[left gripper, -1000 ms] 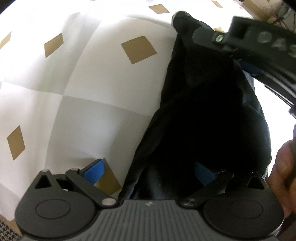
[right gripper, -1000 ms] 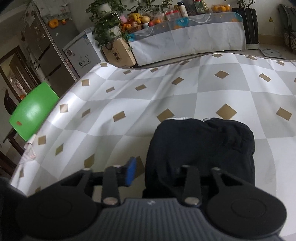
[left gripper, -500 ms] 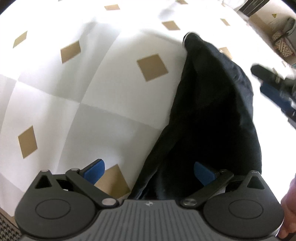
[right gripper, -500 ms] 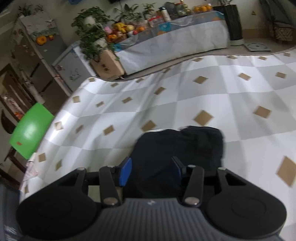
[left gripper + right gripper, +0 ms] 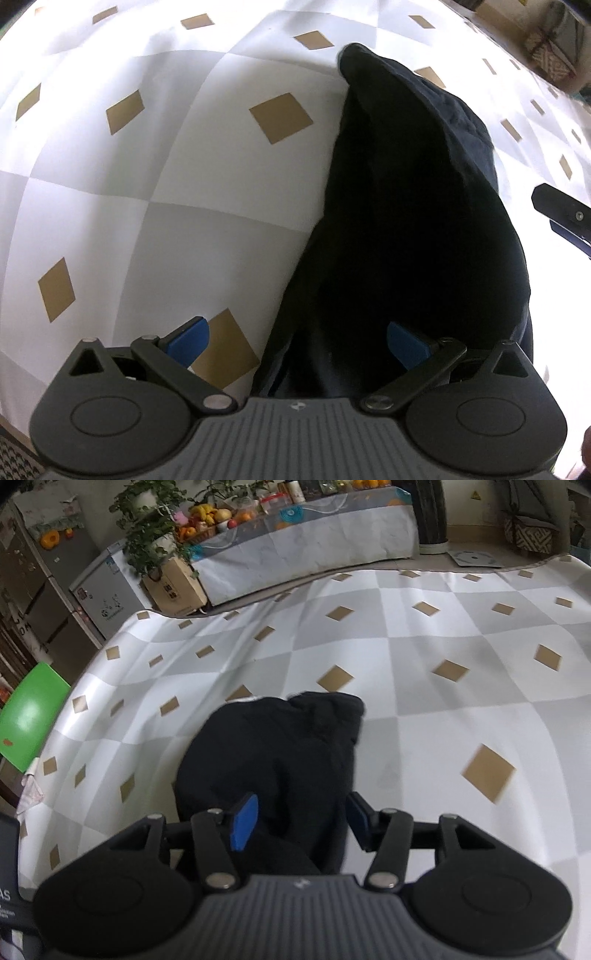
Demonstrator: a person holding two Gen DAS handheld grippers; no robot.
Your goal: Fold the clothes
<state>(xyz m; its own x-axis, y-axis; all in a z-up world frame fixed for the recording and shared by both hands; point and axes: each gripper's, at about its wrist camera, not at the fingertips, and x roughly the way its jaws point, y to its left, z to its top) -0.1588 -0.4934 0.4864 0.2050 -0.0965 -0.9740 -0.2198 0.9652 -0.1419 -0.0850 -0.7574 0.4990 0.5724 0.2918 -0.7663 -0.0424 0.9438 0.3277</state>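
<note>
A black garment lies folded into a compact bundle on the grey-and-white checked tablecloth. My left gripper hangs above its near end with jaws wide apart; the right pad is over the cloth and the left pad over bare tablecloth. In the right wrist view the same garment sits just ahead of my right gripper. Its jaws are opening, and the garment's near edge lies between and below the blue pads, which do not press on it. The right gripper's tip shows at the left view's right edge.
Beyond the table's far edge stand a long covered bench with fruit and plants, a cardboard box and a white cabinet. A green chair is at the table's left side. A woven basket sits far right.
The right gripper's jaws have widened and it has drawn back from the garment. The left gripper has risen, so more of the table shows. The right gripper slid to the left view's right edge.
</note>
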